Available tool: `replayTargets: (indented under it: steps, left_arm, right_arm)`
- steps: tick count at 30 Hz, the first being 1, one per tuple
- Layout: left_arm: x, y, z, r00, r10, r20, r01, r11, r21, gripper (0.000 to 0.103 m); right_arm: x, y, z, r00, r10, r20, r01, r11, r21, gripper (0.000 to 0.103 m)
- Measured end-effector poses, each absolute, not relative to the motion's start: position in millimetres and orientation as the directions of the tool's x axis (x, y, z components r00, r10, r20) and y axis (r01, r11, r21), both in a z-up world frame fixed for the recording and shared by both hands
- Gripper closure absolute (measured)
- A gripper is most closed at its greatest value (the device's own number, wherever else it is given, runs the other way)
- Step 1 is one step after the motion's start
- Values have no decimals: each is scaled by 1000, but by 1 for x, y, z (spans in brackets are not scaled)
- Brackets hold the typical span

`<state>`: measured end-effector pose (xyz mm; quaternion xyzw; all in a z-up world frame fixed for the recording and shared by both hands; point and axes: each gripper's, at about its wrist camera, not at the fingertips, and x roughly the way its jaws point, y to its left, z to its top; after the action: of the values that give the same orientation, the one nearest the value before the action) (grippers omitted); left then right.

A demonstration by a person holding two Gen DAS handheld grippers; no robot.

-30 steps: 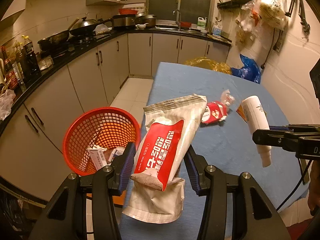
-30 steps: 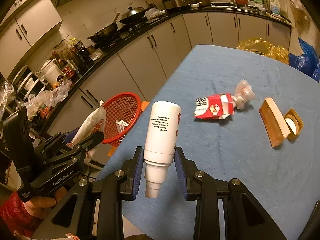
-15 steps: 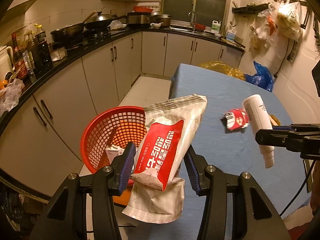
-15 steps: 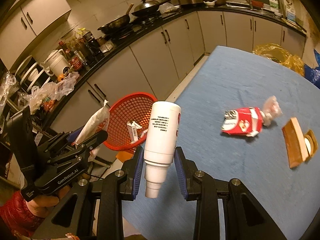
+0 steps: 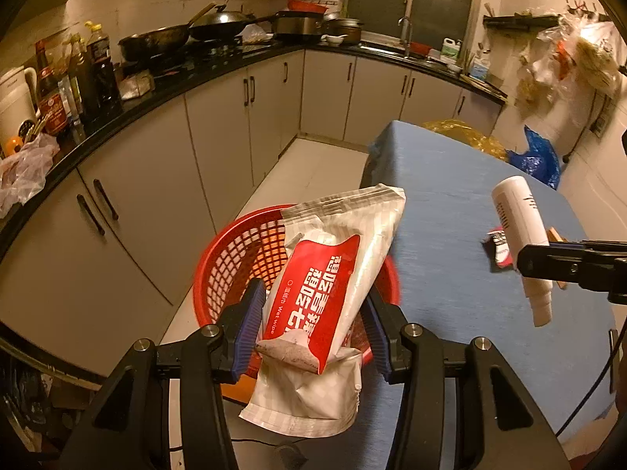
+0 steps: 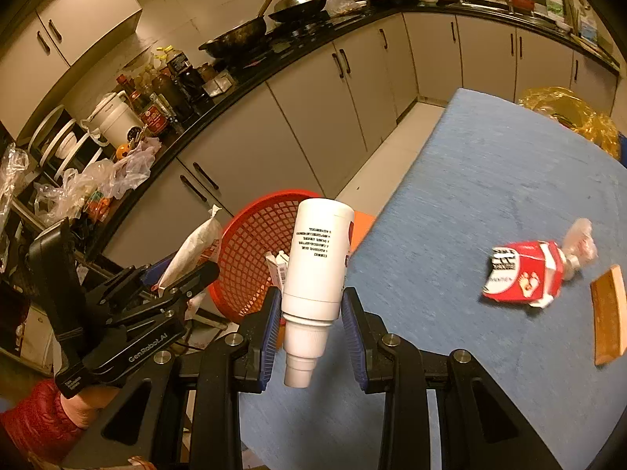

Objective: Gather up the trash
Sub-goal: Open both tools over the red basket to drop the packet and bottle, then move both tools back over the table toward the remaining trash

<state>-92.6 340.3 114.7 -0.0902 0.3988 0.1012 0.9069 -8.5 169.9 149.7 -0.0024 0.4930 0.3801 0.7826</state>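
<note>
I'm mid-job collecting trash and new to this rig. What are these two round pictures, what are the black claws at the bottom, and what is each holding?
There is no robot arm here: a person carries a two-finger gripper in each hand, and a fisheye camera on each looks forward along its fingers. One picture comes from the left gripper, the other from the right gripper.

The left one is shut on a red and white wet wipe pack, above a red basket standing beside the table. The right one is shut on a white bottle, held cap towards the camera. Each gripper also shows at the edge of the other's picture.

On the blue table lie a crushed red carton and a wooden piece; a yellow bag sits at the far end.
</note>
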Motion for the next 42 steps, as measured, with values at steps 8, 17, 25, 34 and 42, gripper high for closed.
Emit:
replayTargets:
  steps: [8,17,25,34,42]
  left_arm:
    - [-87,358,103,639,120,-760,-275,958,-80,55]
    - [-79,370,93,621,120,-775,-295,951,-89,55]
    - [-68,383,80,596,110,-796,-319,942,-109,55]
    - [-59,392,83,609,93,-787,-335,930,-149,37]
    - [-69,390,86,610,86,-788,-360,916,-178,37]
  right_arm:
    - [-2,194,142,198,595,-779,-612,696,376,70]
    - [12,217,132,163,591,-790,-615,687,387,69]
    - [31,243,110,124,565,-816,-613,690,385,69]
    - [45,251,105,143,559,-817,-597,707,379,65]
    - [32,208,124,199,586,-786,-548,731,406,60]
